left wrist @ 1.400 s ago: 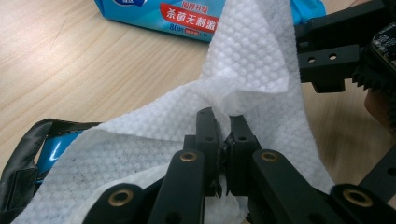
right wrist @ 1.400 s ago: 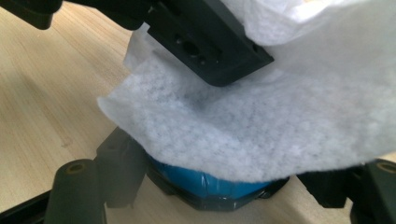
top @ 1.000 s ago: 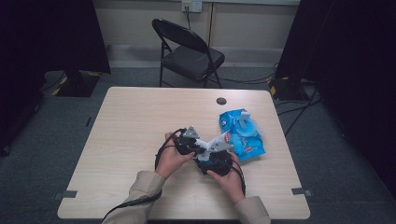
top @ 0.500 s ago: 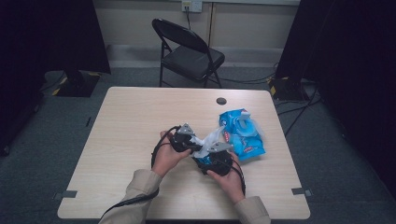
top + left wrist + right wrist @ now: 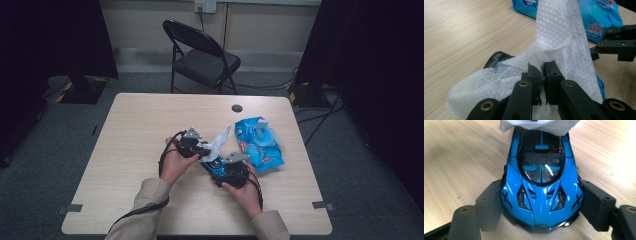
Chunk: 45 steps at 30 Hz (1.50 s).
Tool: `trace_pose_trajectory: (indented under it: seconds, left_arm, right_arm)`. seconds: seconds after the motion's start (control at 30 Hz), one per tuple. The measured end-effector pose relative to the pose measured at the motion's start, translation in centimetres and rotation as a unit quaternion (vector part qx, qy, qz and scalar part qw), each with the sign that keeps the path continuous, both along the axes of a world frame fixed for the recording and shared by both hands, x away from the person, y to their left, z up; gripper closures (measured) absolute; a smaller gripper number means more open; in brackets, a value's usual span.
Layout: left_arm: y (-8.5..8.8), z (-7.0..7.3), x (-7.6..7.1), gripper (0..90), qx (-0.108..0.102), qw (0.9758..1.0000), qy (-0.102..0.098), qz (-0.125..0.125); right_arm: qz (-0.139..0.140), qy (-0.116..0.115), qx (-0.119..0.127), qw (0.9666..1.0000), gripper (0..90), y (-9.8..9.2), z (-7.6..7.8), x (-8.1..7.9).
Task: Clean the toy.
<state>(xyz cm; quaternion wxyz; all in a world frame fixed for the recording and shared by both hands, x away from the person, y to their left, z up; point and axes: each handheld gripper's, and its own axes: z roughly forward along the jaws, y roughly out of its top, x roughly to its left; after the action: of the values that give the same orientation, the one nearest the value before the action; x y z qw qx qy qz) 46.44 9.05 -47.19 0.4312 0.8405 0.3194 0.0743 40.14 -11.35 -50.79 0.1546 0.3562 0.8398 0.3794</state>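
While the right gripper clamps its padded jaws on both flanks of a glossy blue toy car with a dark glazed canopy, the left gripper pinches a dimpled, crumpled white wet wipe draped over the car's far end. Both hands meet near the desk's middle, toward its near edge, forearms angled inward. A crinkly blue wipes pack lies just beside them, toward the right edge.
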Motion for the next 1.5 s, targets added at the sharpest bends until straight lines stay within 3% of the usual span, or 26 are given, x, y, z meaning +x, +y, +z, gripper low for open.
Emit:
trace_pose_trajectory:
  seconds: [0.13,0.23,0.4,0.57,1.3,1.5]
  left_arm:
    - [-0.1,0.0,0.2,84.6,0.0,1.0,0.0,0.002]
    - [0.0,0.1,0.3,84.8,0.012,0.9998,-0.012,0.006]
    - [0.2,0.1,0.5,84.7,0.011,0.9998,-0.01,0.01]
    - [0.3,0.3,0.8,84.7,0.025,0.9995,-0.015,0.007]
    - [0.9,0.1,2.1,83.1,0.025,0.9982,-0.018,0.051]
    - [0.8,-0.1,2.3,83.0,0.026,0.998,-0.022,0.053]
  right_arm:
    - [0.0,-0.001,0.0,1.0,26.0,0.0,0.0,0.0]
    - [0.0,-0.001,0.0,1.0,26.0,0.0,0.0,0.0]
    - [0.0,0.0,0.0,1.0,26.0,0.0,0.0,0.0]
    - [0.0,-0.001,0.0,1.0,25.9,0.0,0.0,0.0]
    - [0.0,0.0,0.0,1.0,26.0,0.0,0.0,0.0]
    - [0.0,0.0,0.0,1.0,26.0,0.0,0.0,0.0]
